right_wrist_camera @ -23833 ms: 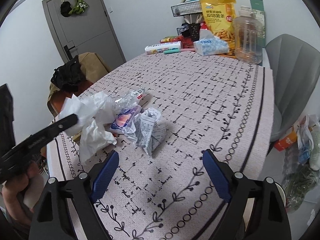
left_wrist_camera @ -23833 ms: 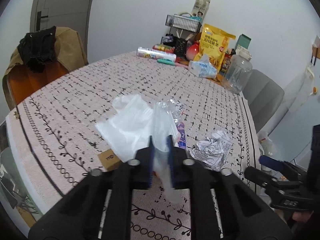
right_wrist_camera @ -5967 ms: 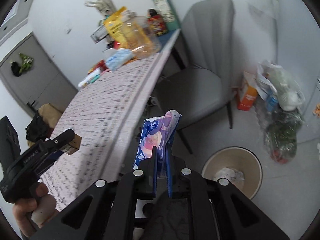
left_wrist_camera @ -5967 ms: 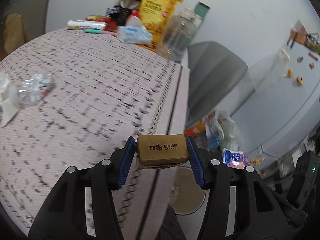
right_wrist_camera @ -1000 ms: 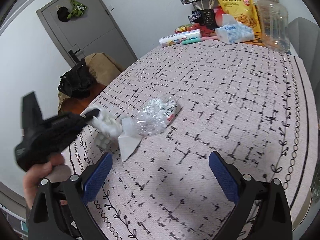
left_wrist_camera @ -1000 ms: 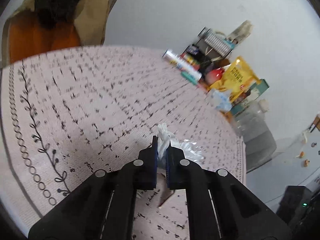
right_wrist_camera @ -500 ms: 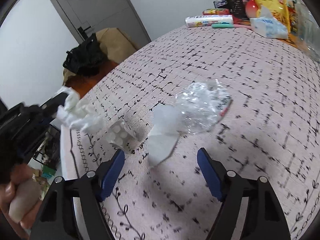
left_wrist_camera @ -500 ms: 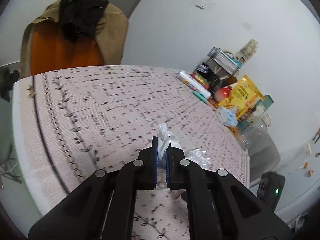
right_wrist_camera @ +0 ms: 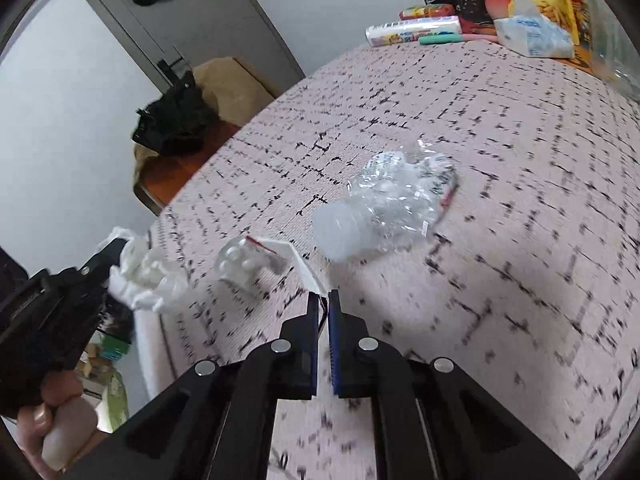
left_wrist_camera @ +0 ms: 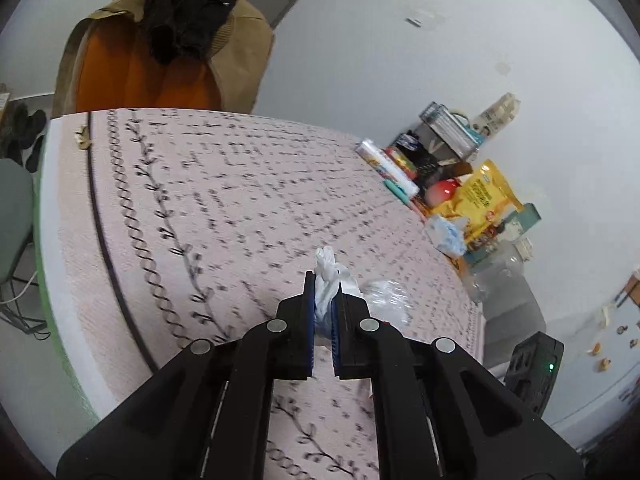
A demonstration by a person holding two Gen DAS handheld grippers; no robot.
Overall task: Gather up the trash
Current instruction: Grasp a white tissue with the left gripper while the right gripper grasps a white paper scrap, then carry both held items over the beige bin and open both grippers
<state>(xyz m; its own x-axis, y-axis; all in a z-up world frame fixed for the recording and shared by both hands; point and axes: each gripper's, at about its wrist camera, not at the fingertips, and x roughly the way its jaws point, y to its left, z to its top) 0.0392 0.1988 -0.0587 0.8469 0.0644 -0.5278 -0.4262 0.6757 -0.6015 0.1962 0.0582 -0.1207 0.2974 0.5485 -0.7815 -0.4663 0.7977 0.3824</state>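
Observation:
My left gripper (left_wrist_camera: 323,292) is shut on a crumpled white tissue (left_wrist_camera: 326,280) and holds it above the table's near-left edge; it also shows in the right wrist view (right_wrist_camera: 138,276). My right gripper (right_wrist_camera: 323,308) is shut on the corner of a white plastic wrapper (right_wrist_camera: 272,258) with round bumps, which lies on the patterned tablecloth (right_wrist_camera: 500,128). A crumpled clear plastic bag (right_wrist_camera: 396,200) lies just beyond it and also shows in the left wrist view (left_wrist_camera: 386,296).
At the table's far end stand a yellow snack bag (left_wrist_camera: 480,200), a tissue pack (right_wrist_camera: 532,36), a wire rack (left_wrist_camera: 448,128) and a clear jug (left_wrist_camera: 496,268). An orange chair with clothes (left_wrist_camera: 160,52) stands at the left.
My right gripper has moved forward and shut on the white wrapper's corner. My left gripper has lifted the tissue further toward the table's left edge.

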